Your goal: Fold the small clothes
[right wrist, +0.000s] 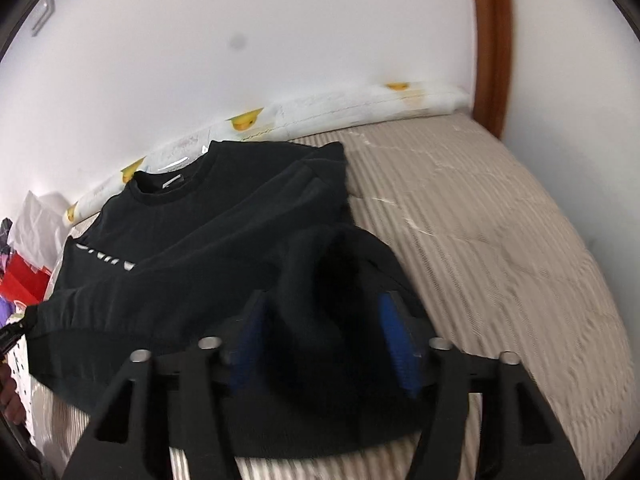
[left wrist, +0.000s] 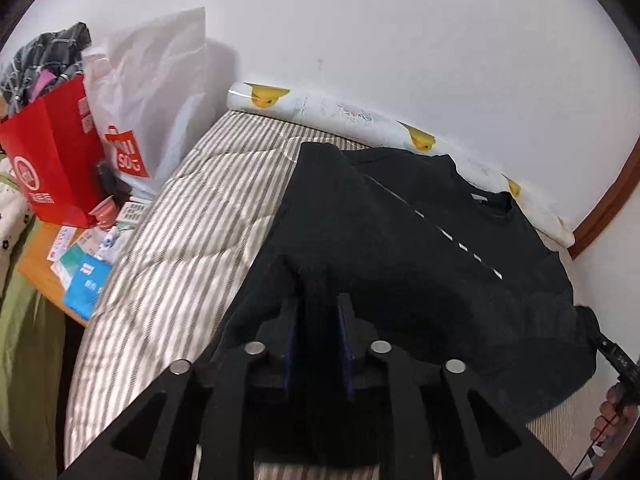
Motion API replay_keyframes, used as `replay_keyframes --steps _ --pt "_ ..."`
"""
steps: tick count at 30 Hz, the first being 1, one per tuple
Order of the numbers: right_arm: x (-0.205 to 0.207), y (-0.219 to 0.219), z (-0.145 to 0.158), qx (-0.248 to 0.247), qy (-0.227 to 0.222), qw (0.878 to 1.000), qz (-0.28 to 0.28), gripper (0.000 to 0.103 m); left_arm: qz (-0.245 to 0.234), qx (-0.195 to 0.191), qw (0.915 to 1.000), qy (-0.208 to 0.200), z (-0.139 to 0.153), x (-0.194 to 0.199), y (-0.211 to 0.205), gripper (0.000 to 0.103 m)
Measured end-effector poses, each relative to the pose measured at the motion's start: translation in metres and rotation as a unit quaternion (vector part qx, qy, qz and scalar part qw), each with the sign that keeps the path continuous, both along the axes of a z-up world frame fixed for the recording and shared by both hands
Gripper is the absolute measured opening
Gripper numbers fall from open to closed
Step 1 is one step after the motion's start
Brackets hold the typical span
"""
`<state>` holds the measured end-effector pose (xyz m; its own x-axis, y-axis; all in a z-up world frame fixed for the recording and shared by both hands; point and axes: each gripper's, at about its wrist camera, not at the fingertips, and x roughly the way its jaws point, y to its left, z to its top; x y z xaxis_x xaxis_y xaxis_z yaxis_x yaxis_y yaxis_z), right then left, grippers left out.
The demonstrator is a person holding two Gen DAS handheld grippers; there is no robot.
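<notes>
A black sweatshirt (left wrist: 420, 208) with white lettering lies on the striped bed cover (left wrist: 180, 240), collar toward the wall and both sleeves folded in over the chest. My left gripper (left wrist: 319, 308) is low over the near left hem, its jaws a narrow gap apart; a raised fold of black cloth stands between the pads, which do not seem to press on it. In the right wrist view the sweatshirt (right wrist: 192, 232) fills the left half. My right gripper (right wrist: 322, 300) stands wide open over the near right hem, a loose bunch of cloth between its blue pads (right wrist: 394, 332), untouched.
Along the wall runs a duck-print bolster (left wrist: 340, 116). Left of the bed, a wooden side table (left wrist: 36, 260) carries a red paper bag (left wrist: 52, 160), a white shopping bag (left wrist: 160, 92) and scattered packets. A wooden frame (right wrist: 492, 40) borders the bed's right end. Bare striped cover (right wrist: 480, 220) lies to the right.
</notes>
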<state>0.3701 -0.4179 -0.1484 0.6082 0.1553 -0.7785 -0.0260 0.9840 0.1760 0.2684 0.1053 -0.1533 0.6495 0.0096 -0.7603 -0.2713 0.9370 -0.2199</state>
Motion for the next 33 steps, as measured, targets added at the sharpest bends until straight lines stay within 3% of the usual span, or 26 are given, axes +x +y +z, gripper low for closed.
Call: replay_keyframes --steps 3,6,14,24,28,33 --pt "-0.026 -0.011 0.003 -0.007 0.001 1.000 -0.002 0.064 -0.006 -0.002 1.0000 -0.006 0.002 -0.025 -0.002 0.036" --pt "-0.051 -0.018 -0.001 -0.011 0.017 1.000 0.018 0.064 -0.009 -0.012 0.9999 -0.003 -0.006 -0.051 -0.003 0.043" --pt "-0.080 -0.029 -0.026 0.003 0.051 0.999 0.011 0.057 0.016 -0.068 0.9975 0.014 -0.044 -0.099 0.009 0.043" --pt "-0.066 -0.047 -0.026 0.048 0.052 0.997 -0.041 0.057 0.034 -0.177 0.9835 -0.017 -0.060 -0.088 0.032 0.051" --pt "-0.056 -0.046 -0.033 0.057 0.057 0.995 -0.053 0.057 0.052 -0.187 0.9807 -0.023 -0.061 -0.078 0.037 0.051" --pt "-0.040 -0.050 -0.041 0.078 0.063 0.993 -0.067 0.057 0.061 -0.169 0.9834 -0.025 -0.061 -0.065 0.036 0.049"
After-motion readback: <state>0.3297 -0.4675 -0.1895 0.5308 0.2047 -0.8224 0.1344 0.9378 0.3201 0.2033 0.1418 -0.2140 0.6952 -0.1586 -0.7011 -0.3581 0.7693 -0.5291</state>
